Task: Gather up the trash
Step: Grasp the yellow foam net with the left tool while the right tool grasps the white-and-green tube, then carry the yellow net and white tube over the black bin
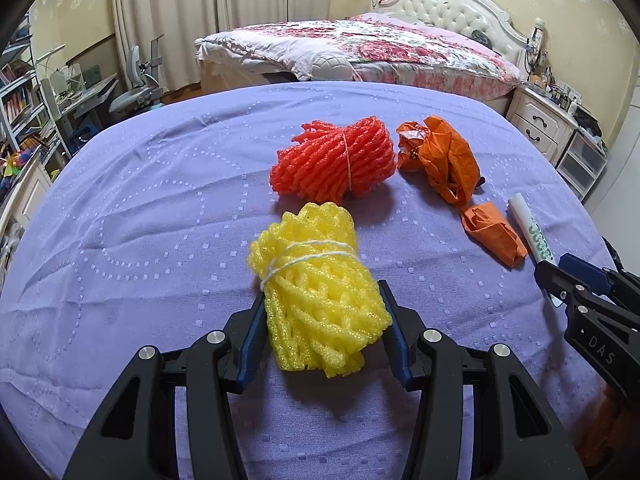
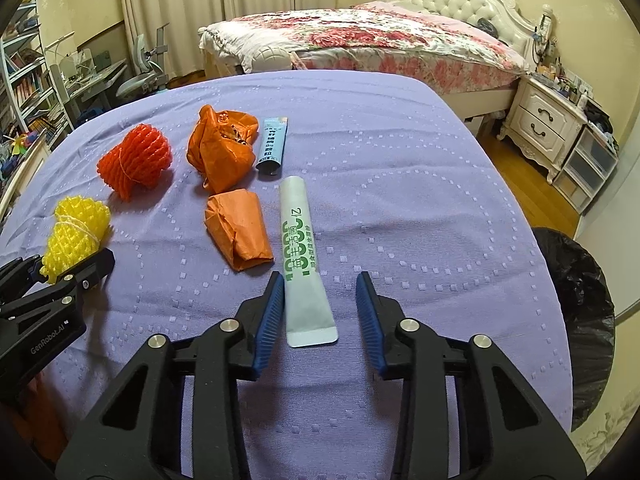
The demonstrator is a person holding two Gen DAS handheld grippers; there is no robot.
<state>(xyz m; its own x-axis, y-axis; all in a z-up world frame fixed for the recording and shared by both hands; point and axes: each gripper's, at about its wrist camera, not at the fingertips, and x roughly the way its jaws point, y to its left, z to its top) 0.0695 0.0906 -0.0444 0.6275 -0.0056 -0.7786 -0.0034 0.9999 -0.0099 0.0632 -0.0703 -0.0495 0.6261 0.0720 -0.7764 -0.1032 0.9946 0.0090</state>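
A yellow foam net roll tied with white string lies on the purple cloth, between the pads of my left gripper, which touch its sides. It also shows in the right wrist view. My right gripper is open around the lower end of a white toothpaste tube; the left pad touches it, the right pad is apart. Beyond lie a red foam net roll, a large crumpled orange wrapper, a small orange wrapper and a blue tube.
The purple-covered table fills both views. A bin with a black bag stands off its right edge. Behind are a bed, a white nightstand and a desk with shelves at left.
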